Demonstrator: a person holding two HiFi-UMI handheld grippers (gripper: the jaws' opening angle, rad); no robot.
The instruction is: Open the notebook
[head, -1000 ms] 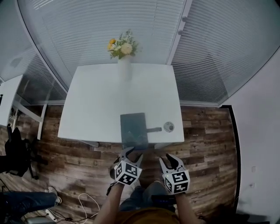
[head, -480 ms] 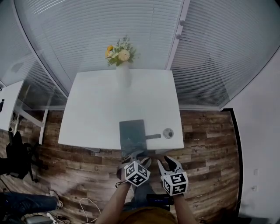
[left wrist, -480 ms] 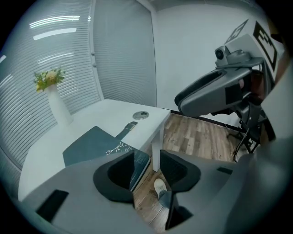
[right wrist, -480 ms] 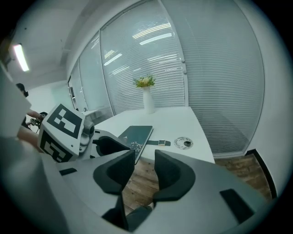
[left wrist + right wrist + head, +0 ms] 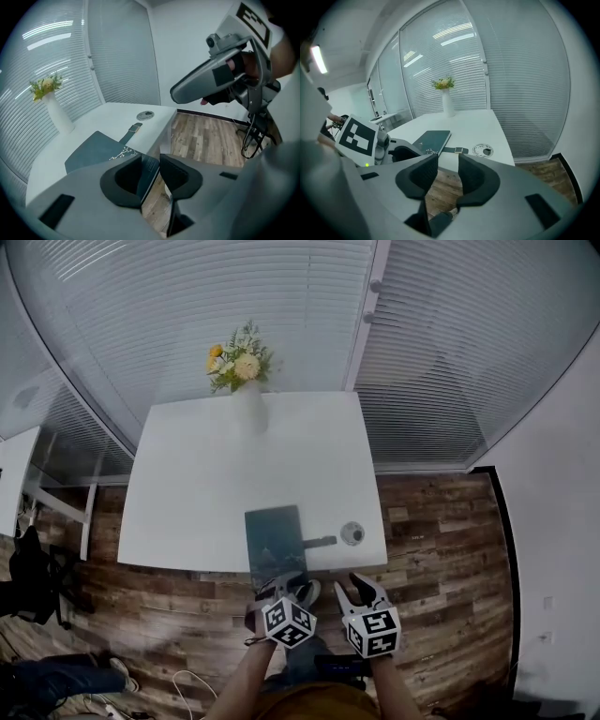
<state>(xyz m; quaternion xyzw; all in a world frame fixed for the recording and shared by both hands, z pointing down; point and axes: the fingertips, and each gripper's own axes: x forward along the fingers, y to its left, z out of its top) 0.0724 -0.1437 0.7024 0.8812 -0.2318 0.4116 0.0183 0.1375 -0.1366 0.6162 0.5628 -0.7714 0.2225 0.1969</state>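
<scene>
I've just slid my left gripper point(image 5: 151, 161) up to the closed notebook point(image 5: 274, 538) at the surface's point(image 5: 206, 484) near edge. Its fingers are closing round the corner, probably not biting yet, so the cover lift looks close. On my right gripper point(image 5: 361, 589) the fingers are wide, empty.

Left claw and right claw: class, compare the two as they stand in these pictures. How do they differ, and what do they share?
The left claw has the dark notebook's near corner between its jaws. The right claw has nothing between its own, only wooden floor below.
The left claw's jaws are closing, while the right claw's stand wide apart.
Shared: both are grey and point at the white table's near edge.
</scene>
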